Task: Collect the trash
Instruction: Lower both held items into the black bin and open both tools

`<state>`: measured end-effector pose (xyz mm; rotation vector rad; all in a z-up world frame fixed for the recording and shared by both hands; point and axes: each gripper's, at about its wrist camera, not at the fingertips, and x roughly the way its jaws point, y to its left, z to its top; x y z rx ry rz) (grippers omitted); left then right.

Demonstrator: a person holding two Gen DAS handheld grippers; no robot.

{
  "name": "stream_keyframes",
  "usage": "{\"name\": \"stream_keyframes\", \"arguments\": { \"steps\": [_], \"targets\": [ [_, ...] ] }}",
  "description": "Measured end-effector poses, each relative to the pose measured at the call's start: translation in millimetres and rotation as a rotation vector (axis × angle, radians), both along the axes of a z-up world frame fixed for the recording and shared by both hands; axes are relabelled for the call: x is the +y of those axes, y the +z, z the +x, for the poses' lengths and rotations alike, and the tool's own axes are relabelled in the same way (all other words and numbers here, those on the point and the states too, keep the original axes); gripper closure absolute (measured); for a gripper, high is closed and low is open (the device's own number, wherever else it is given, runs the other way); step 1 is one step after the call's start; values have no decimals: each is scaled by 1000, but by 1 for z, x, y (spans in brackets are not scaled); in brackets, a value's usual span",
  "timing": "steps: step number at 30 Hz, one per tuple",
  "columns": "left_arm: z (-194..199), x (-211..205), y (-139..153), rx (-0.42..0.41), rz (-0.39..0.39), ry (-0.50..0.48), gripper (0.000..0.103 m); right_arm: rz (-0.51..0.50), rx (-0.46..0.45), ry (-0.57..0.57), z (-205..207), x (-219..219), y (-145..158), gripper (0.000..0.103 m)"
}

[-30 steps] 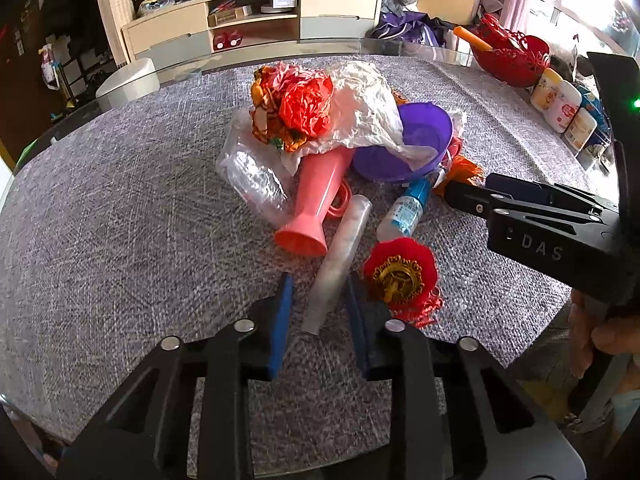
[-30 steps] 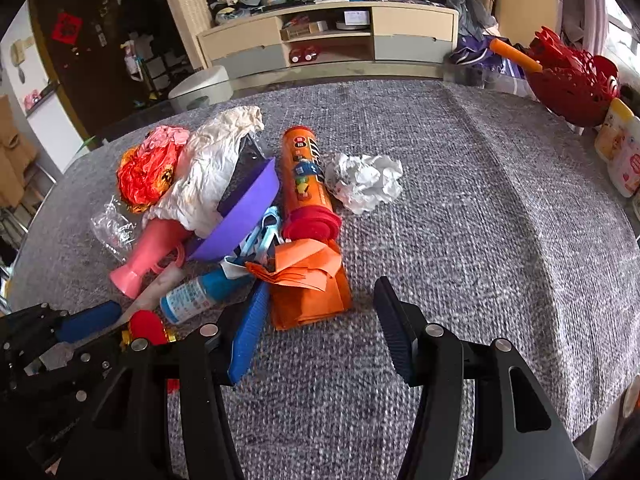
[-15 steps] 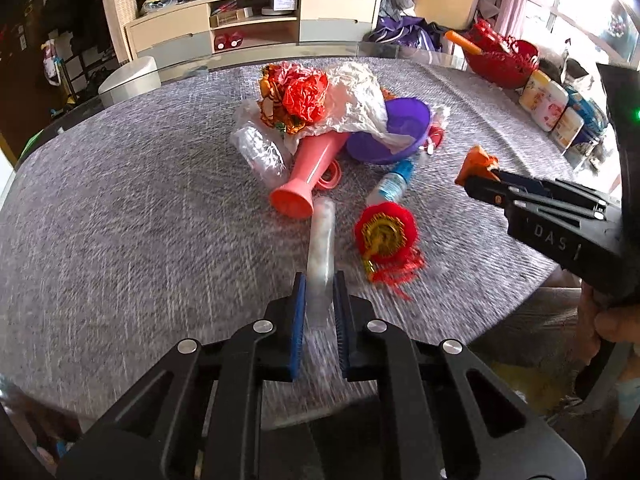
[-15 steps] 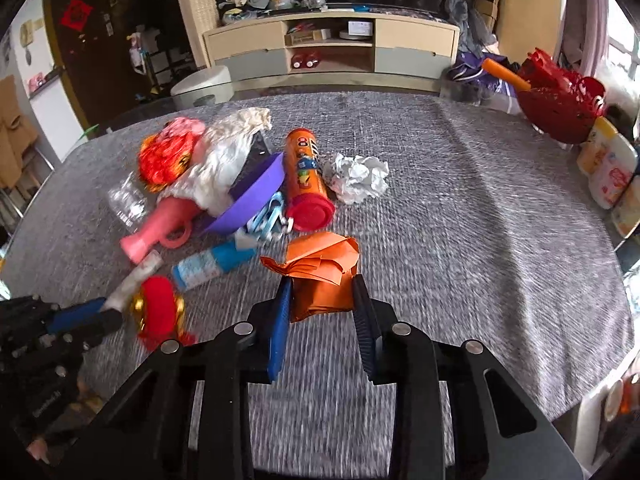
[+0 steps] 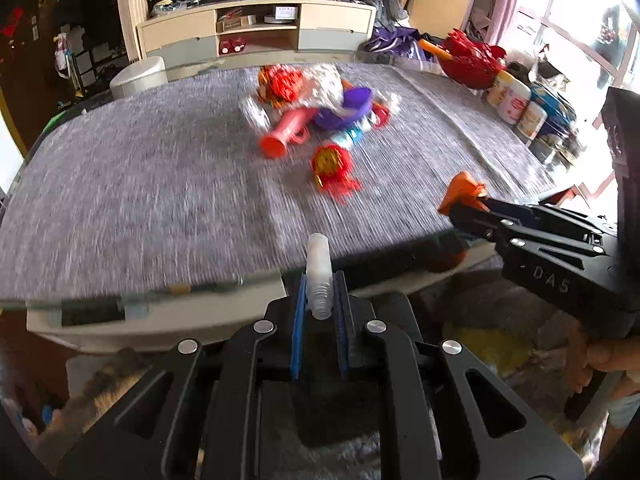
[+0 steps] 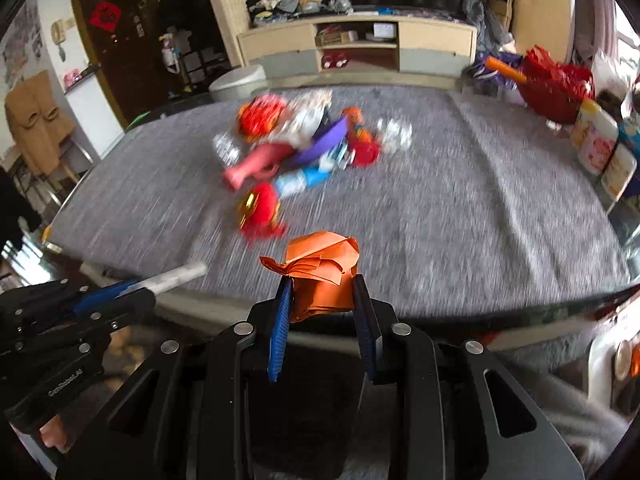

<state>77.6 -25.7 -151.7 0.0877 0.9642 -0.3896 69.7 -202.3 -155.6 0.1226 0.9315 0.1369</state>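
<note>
Now both my tongs hold trash off the table's near edge.
My left gripper pinches the tube; my right gripper, nearly closed, clamps the orange paper.

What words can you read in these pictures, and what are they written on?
"DAS": on the right gripper, seen from the left wrist camera.
"GenRobot.AI": on the left gripper, seen from the right wrist camera; small, so not certain.
Bottles at the table's edge: labels too blurred to read.
Orange can: blurred, unreadable.
Red sign on the door: too small to read.
</note>
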Motion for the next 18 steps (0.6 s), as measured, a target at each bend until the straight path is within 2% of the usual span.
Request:
{"name": "stream_keyframes", "arguments": {
  "steps": [4,8,13,18],
  "targets": [
    [-23,1,-16,42,-20,-8,91,44,73,9,-23,5,-22,72],
    [-35,2,-41,111,-44,-9,91,44,135,15,-34,8,-46,72],
    [-43,-1,-74,190,-26,-12,91,94,219,11,-39,9,-77,72],
    [-49,-4,-100,252,-24,-20,91,92,293,15,-42,13,-106,72]
  ]
}}
